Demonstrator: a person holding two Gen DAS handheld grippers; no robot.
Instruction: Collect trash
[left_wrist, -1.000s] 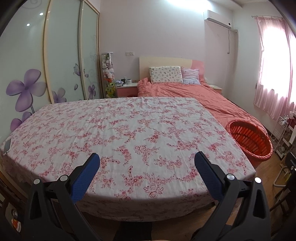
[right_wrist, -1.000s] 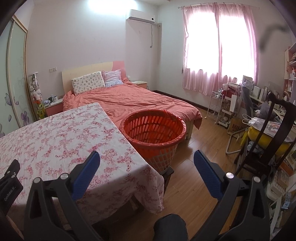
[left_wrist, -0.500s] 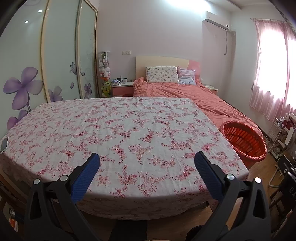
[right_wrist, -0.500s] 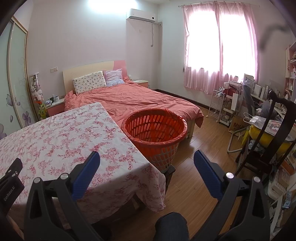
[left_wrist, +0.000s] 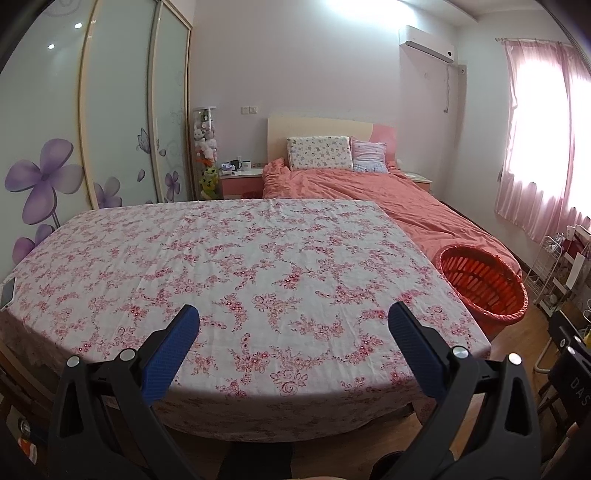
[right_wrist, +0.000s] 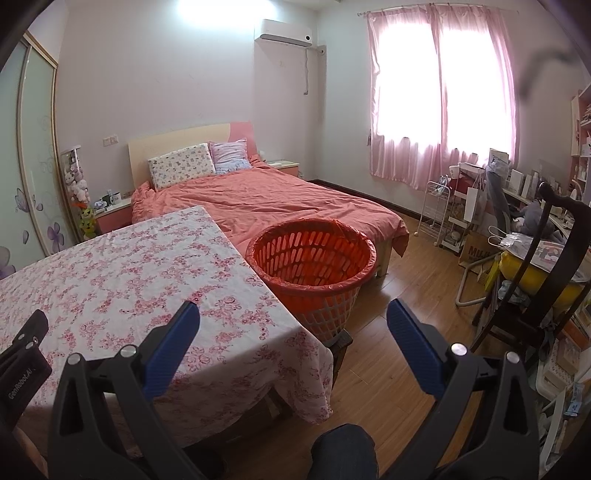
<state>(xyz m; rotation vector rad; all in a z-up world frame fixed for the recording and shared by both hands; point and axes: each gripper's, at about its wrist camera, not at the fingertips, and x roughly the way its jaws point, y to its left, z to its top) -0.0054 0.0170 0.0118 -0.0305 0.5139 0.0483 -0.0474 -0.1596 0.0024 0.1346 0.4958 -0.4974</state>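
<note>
The bed (right_wrist: 280, 199) with the salmon cover fills the far part of the room, and in front of you stands the tabletop (left_wrist: 229, 273) under a flowered cloth. No trash lies on the cloth in either view; its surface shows only the pattern. At its far left edge you see a small flat thing (left_wrist: 7, 293), maybe a phone, but it is cut off by the lens and I cannot tell for sure.

The orange basket (right_wrist: 314, 258), lined with a thin bag, stands on the floor just beside the right corner of the tabletop, between it and the bed. In the left wrist view the same basket (left_wrist: 484, 284) lies far to the right. So your right gripper (right_wrist: 293, 325) is the nearer one to it, and your left gripper (left_wrist: 293, 325) faces the middle of the cloth.

Both pairs of fingers are spread wide and hold nothing.

The inside bottom of the basket is hidden behind its rim, so you cannot see what it contains. The cluttered corner at the right, by the dark chair (right_wrist: 554, 266), is too crowded to pick out any trash.
</note>
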